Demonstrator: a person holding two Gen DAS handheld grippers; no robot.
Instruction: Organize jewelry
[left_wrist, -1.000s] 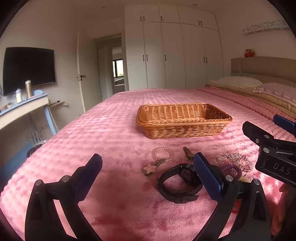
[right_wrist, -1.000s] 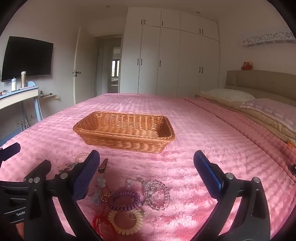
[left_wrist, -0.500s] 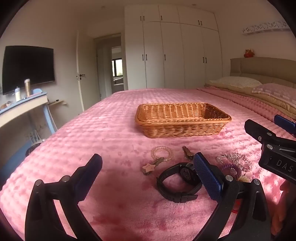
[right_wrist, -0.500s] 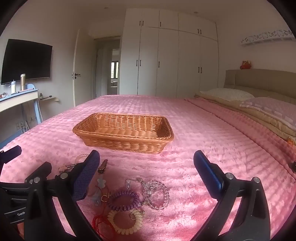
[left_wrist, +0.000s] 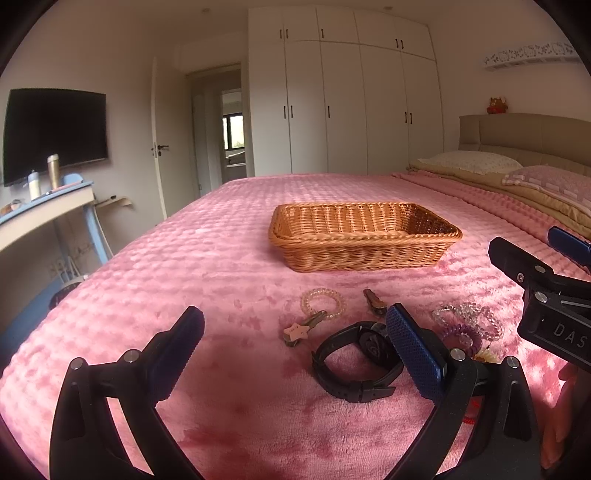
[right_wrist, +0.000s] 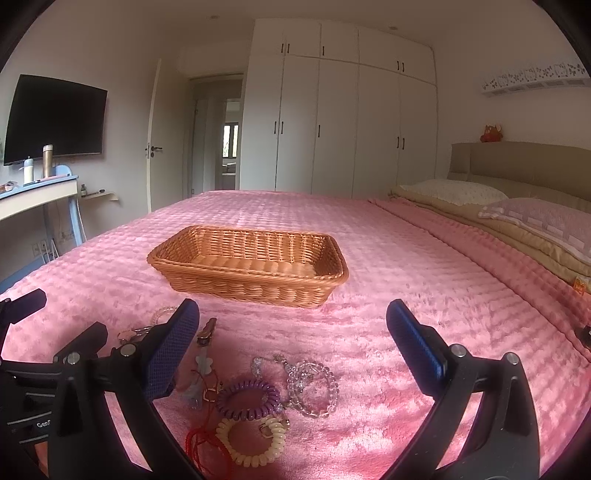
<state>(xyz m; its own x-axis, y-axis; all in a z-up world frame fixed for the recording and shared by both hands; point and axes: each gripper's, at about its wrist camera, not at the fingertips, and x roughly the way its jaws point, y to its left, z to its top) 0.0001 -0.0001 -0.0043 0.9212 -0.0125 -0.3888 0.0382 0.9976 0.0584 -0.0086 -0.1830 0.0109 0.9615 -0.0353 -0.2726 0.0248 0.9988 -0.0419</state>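
Observation:
A wicker basket (left_wrist: 364, 236) stands on the pink bed, also in the right wrist view (right_wrist: 251, 264). In front of it lie a black watch (left_wrist: 356, 360), a clear coil band (left_wrist: 323, 302), a star-tagged key (left_wrist: 299, 330) and a brown clip (left_wrist: 373, 299). The right wrist view shows a purple coil band (right_wrist: 247, 398), a cream coil band (right_wrist: 253, 439), a clear bead bracelet (right_wrist: 312, 387) and a red cord (right_wrist: 205, 441). My left gripper (left_wrist: 295, 350) is open and empty, left of the watch. My right gripper (right_wrist: 291, 354) is open and empty above the bracelets.
The pink blanket (left_wrist: 207, 258) covers the whole bed. Pillows (right_wrist: 535, 218) and a headboard lie at the right. A desk (left_wrist: 40, 210) with bottles and a wall TV stand past the bed's left edge. White wardrobes line the far wall.
Both grippers have lowered slightly, so the scene sits a little higher in view. Nothing has been picked up or moved.

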